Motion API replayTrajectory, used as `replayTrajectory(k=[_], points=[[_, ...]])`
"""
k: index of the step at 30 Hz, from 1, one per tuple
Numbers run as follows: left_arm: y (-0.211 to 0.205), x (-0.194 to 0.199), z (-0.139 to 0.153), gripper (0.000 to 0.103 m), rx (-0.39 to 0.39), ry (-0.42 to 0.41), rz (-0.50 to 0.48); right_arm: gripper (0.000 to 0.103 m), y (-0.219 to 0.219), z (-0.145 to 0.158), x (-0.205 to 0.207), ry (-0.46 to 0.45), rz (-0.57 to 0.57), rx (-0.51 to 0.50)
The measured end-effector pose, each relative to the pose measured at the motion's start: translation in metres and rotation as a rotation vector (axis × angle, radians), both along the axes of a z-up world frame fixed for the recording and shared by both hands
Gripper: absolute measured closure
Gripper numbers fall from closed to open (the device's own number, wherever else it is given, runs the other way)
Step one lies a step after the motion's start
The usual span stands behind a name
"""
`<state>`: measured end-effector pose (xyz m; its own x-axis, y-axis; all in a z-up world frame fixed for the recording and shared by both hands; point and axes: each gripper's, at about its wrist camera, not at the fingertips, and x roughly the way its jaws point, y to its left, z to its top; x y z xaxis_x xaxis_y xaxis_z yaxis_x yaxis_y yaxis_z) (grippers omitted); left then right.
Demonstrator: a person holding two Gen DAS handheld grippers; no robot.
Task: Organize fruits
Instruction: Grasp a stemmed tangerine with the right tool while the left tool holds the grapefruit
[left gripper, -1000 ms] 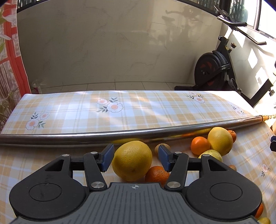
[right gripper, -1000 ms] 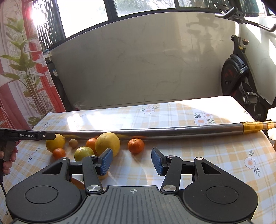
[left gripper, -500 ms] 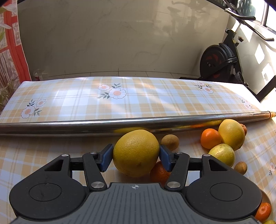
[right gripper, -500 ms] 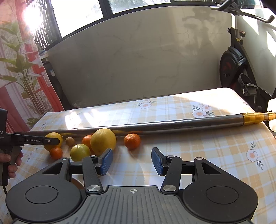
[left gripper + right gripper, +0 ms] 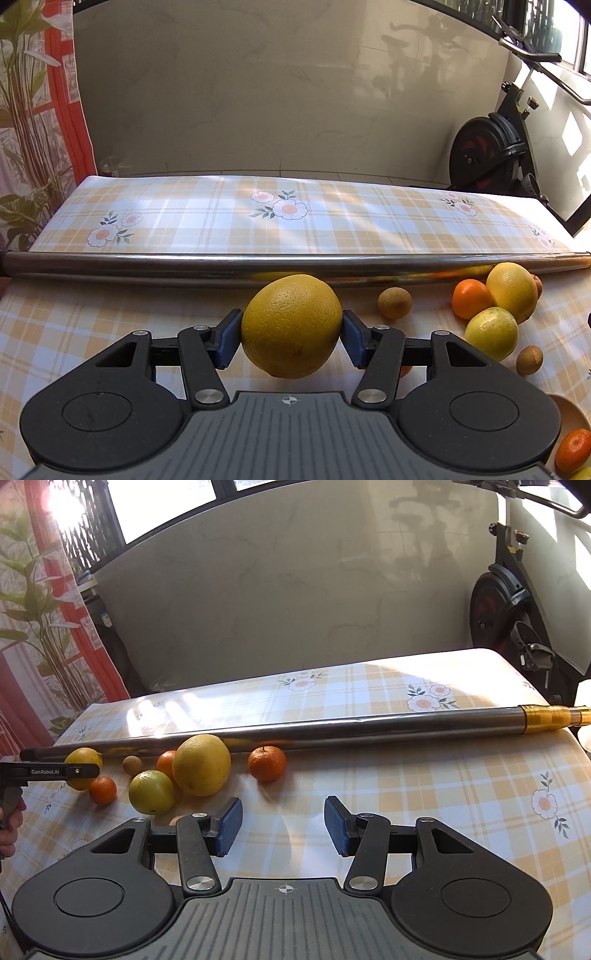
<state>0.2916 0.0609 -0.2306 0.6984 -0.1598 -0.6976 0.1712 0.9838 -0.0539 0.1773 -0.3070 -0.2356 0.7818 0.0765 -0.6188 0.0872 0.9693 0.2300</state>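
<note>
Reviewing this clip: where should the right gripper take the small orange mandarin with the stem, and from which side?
Grip the small orange mandarin with the stem across its widest middle, coming from the near side. The long steel pole lies close behind it, while the checked tablecloth in front is open. The right gripper is already open and looks wide enough.

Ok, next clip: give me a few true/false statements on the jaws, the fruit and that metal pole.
1. The left gripper has its jaws shut on the large yellow citrus. True.
2. The right gripper holds a mandarin. False: its jaws stand open on nothing; the stemmed mandarin lies beyond them on the tablecloth.
3. The metal pole stands upright. False: it lies flat across the table.
4. Loose fruit lies on the near side of the pole. True.
</note>
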Motion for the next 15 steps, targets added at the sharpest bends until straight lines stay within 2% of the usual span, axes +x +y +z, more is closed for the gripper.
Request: replayTrajectory(k=[6, 9, 11, 15], points=[[0.016, -0.031, 0.018, 0.044, -0.031, -0.041, 0.035, 0.056, -0.005, -0.009, 0.017, -0.028, 0.012, 0.014], [0.021, -0.045, 0.023, 0.044, -0.047, -0.028, 0.099, 0.056, -0.007, -0.015, 0.026, -0.050, 0.001, 0.035], [0.030, -0.054, 0.025, 0.044, -0.093, -0.013, 0.150, 0.056, -0.007, -0.017, 0.032, -0.068, -0.003, 0.034], [0.034, -0.076, 0.032, 0.044, -0.117, -0.035, 0.189, 0.057, -0.002, -0.022, 0.048, -0.071, 0.002, 0.006]])
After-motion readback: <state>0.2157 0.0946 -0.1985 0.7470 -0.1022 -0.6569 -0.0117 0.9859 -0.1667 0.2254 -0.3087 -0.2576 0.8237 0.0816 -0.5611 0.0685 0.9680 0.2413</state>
